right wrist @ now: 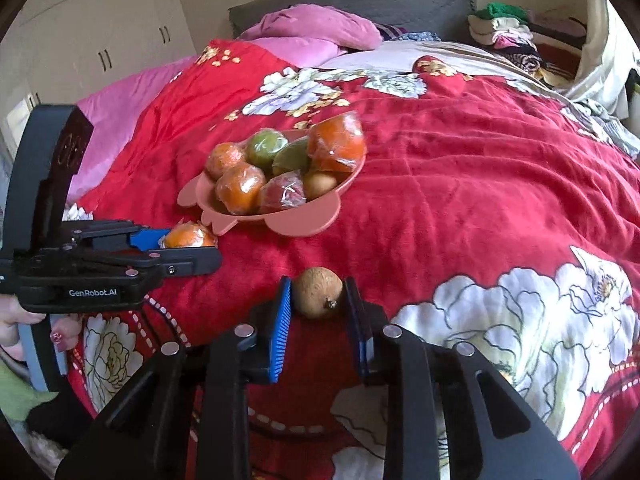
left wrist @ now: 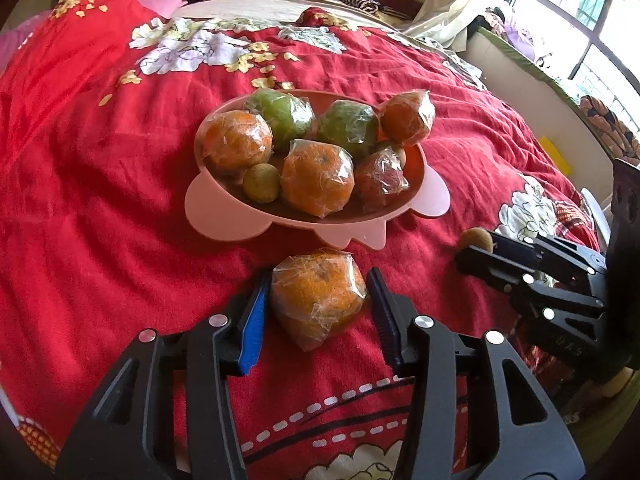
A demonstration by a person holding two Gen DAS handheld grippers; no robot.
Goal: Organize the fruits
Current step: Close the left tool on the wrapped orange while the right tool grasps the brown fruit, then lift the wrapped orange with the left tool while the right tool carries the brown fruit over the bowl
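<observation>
Fruit fills your pink bowl [left wrist: 224,216] mid-bed. Your left hand-held gripper [left wrist: 318,300] straddles a wrapped orange [left wrist: 318,296] before the bowl, right pad clear. Your right hand-held gripper [right wrist: 318,300] clamps a brown fruit [right wrist: 318,292] on the bedspread [right wrist: 460,200].

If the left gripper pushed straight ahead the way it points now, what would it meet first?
The wrapped orange already sits between the left gripper fingers; pushed on, it would likely bump the pink plate rim just beyond, though depth is unclear.
</observation>
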